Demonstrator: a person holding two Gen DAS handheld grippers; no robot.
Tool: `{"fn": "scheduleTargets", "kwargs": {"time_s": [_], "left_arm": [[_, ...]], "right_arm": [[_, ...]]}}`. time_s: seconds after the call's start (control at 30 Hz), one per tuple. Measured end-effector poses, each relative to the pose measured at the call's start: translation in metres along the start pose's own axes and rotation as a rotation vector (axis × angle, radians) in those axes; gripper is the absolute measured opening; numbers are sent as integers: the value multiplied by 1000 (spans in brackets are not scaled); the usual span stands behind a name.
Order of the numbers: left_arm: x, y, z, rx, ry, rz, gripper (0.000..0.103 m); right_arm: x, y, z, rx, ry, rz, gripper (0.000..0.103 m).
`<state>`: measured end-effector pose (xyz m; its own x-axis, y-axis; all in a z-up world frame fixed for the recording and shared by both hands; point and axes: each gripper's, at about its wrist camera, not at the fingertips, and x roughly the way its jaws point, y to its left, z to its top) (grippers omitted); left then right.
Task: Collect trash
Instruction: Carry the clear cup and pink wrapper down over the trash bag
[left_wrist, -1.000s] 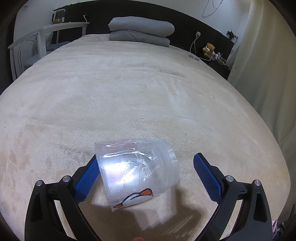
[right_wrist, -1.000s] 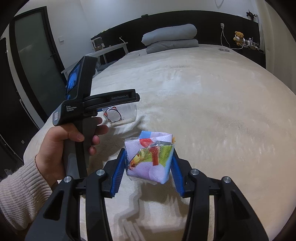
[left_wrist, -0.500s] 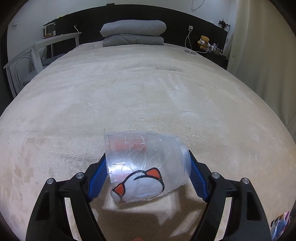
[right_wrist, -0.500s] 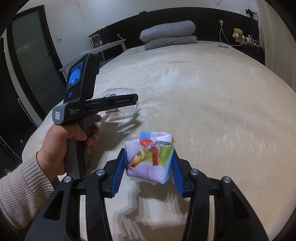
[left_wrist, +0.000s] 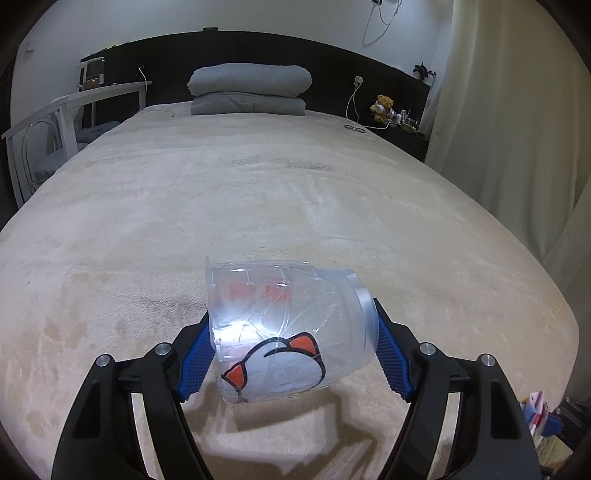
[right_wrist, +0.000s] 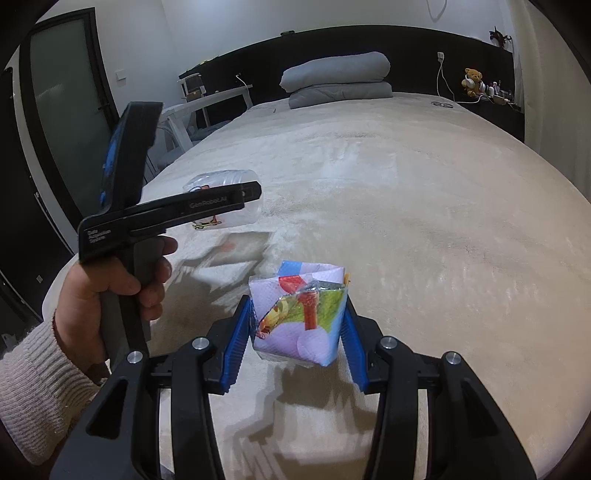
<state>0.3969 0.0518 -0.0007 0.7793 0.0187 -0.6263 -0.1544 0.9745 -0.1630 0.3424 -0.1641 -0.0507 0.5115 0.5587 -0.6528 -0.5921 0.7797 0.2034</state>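
The left gripper (left_wrist: 291, 354) has its blue pads against both sides of a clear plastic cup (left_wrist: 288, 328) printed with an orange-eared cartoon face, its jaws closing on the cup, which lies on its side, lifted just above the beige bed (left_wrist: 258, 192). The right gripper (right_wrist: 295, 328) is clamped on a crumpled colourful wrapper (right_wrist: 299, 317), also just above the bed, nearer its foot than the grey pillows (right_wrist: 336, 79). A hand (right_wrist: 110, 288) in a knitted sleeve holds the left gripper's handle.
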Motion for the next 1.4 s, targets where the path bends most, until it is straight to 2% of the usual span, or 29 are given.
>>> {"fn": "scheduleTargets", "kwargs": {"time_s": [0.2, 0.67, 0.97, 1.4], "left_arm": [[-42, 4, -12, -13, -47, -33, 75], [-133, 5, -67, -44, -139, -93, 75], [-174, 4, -111, -65, -142, -115, 75], [-227, -15, -165, -27, -158, -152, 75]], "right_arm": [[-8, 4, -8, 11, -13, -18, 47], [-42, 32, -29, -46, -93, -44, 47], [-66, 40, -54, -54, -121, -63, 47], [-108, 54, -105, -33, -123, -58, 47]]}}
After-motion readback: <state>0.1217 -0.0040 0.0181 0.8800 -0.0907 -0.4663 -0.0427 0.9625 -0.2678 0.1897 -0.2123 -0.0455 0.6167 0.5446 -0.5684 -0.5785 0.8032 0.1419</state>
